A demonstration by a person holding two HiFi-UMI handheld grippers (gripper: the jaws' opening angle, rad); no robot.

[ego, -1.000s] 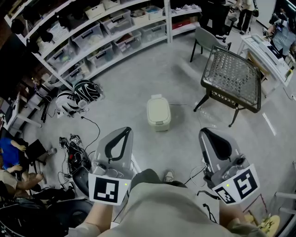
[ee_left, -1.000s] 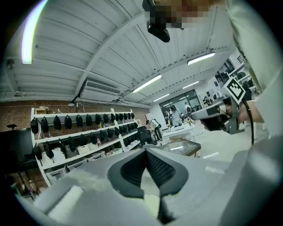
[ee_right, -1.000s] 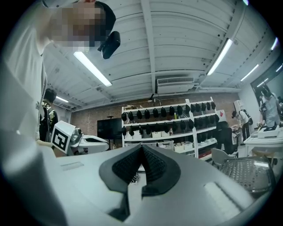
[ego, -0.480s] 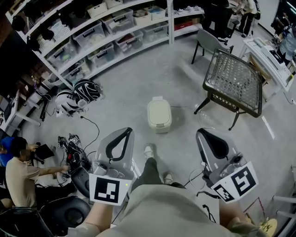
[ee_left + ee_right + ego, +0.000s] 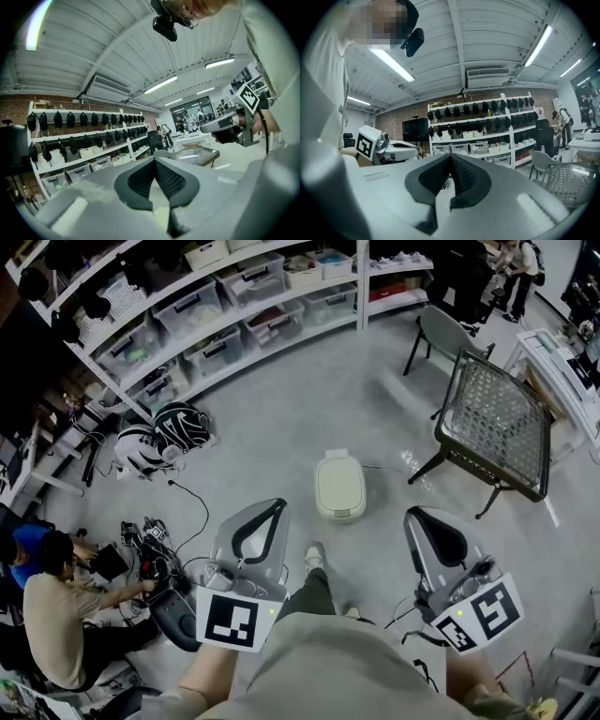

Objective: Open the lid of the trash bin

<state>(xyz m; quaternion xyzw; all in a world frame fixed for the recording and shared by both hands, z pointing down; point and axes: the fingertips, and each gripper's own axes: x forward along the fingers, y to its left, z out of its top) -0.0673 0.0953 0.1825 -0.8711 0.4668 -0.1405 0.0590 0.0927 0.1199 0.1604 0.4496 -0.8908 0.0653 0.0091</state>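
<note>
The cream trash bin (image 5: 339, 486) stands on the grey floor ahead of me, its lid down. My left gripper (image 5: 279, 505) is held at waist height, short of the bin and to its left, jaws shut with nothing in them. To the bin's right and just as far back, my right gripper (image 5: 416, 514) is also shut and empty. In the left gripper view the left gripper (image 5: 153, 161) points up toward shelves and ceiling, so the bin is hidden there. The right gripper (image 5: 450, 157) likewise faces the shelves in the right gripper view.
A black mesh table (image 5: 502, 423) stands right of the bin, with a grey chair (image 5: 441, 334) behind it. Shelves of storage boxes (image 5: 216, 306) line the back. Striped helmets (image 5: 155, 437) and tangled cables (image 5: 150, 545) lie at the left, near a seated person (image 5: 56, 615).
I have stepped forward: the bin now sits lower and nearer in the head view, and a foot shows between the grippers. Both grippers stay shut and empty.
</note>
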